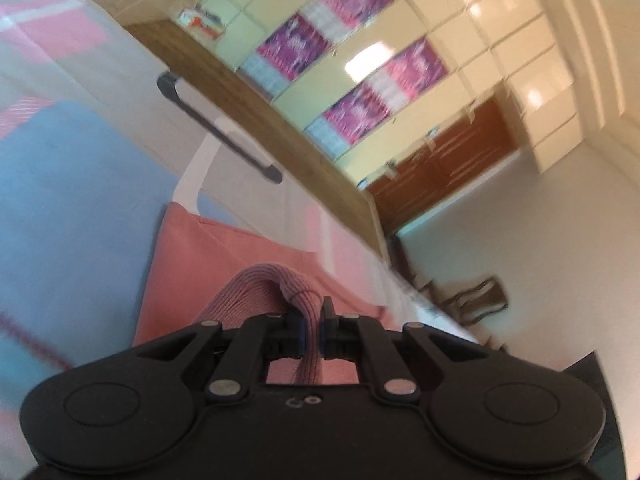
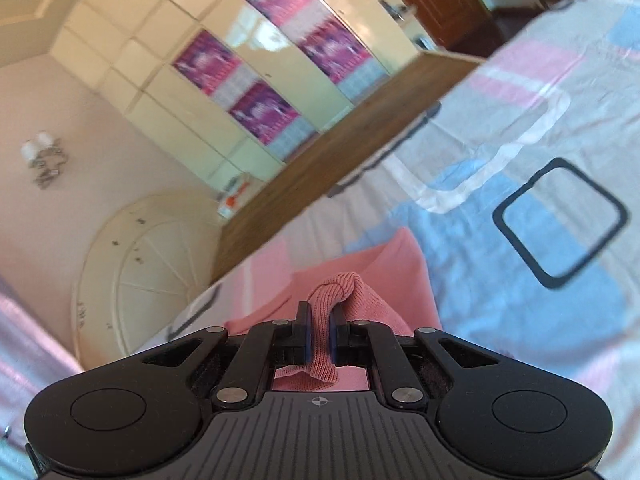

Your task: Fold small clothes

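Note:
A small pink garment [image 1: 224, 248] lies on a bed sheet [image 1: 72, 168] patterned in blue, pink and white. My left gripper [image 1: 312, 328] is shut on a ribbed pink edge of the garment, bunched between the jaws and lifted off the sheet. In the right wrist view my right gripper [image 2: 319, 334] is shut on another ribbed pink edge of the same garment [image 2: 380, 276], which hangs down from the jaws over the sheet [image 2: 500, 280]. Both views are tilted and blurred.
A wooden footboard [image 1: 256, 96] runs along the bed's far edge, also in the right wrist view [image 2: 340, 148]. Beyond it stands a cream wardrobe [image 1: 400, 40] with purple panels. A brown door [image 1: 440, 160] and floor lie further off.

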Demonstrator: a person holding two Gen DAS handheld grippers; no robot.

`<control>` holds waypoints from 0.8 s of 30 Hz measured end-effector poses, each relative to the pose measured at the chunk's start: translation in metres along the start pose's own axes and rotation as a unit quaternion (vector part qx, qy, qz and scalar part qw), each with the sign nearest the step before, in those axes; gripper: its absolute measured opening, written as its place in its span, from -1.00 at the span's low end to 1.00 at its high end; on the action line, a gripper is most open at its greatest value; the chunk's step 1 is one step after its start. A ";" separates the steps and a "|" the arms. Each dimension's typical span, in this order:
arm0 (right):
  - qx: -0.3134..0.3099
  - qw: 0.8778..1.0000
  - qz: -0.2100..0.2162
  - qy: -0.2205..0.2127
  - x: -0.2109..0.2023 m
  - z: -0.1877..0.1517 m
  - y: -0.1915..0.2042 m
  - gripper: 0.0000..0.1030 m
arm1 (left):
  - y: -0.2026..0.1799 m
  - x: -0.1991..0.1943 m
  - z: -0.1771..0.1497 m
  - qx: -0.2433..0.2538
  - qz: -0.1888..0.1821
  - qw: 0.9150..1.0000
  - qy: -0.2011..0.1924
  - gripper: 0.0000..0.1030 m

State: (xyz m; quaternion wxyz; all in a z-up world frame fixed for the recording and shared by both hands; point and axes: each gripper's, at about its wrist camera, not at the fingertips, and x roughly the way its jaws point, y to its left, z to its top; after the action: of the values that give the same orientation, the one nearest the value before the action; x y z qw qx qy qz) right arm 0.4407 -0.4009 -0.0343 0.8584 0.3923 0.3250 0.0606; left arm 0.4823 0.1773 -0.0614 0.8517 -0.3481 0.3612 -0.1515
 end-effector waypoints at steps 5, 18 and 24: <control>0.007 0.999 -0.023 0.041 0.060 0.015 -0.015 -0.85 | 0.022 0.051 0.017 0.007 0.037 0.999 0.034 -0.89; -0.111 0.993 -0.016 0.024 0.098 0.033 -0.035 0.18 | 0.031 0.064 0.031 0.098 0.078 0.992 0.001 -0.04; -0.221 0.970 -0.051 0.088 0.132 0.014 -0.016 -0.23 | 0.021 0.095 0.028 0.184 0.113 0.974 0.074 -0.22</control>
State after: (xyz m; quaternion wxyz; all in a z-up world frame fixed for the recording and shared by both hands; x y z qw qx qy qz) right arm 0.5495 -0.3735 -0.1068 0.8938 0.1687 0.3976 0.1211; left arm 0.5684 0.1579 -0.1104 0.8834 -0.1305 0.4265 -0.1435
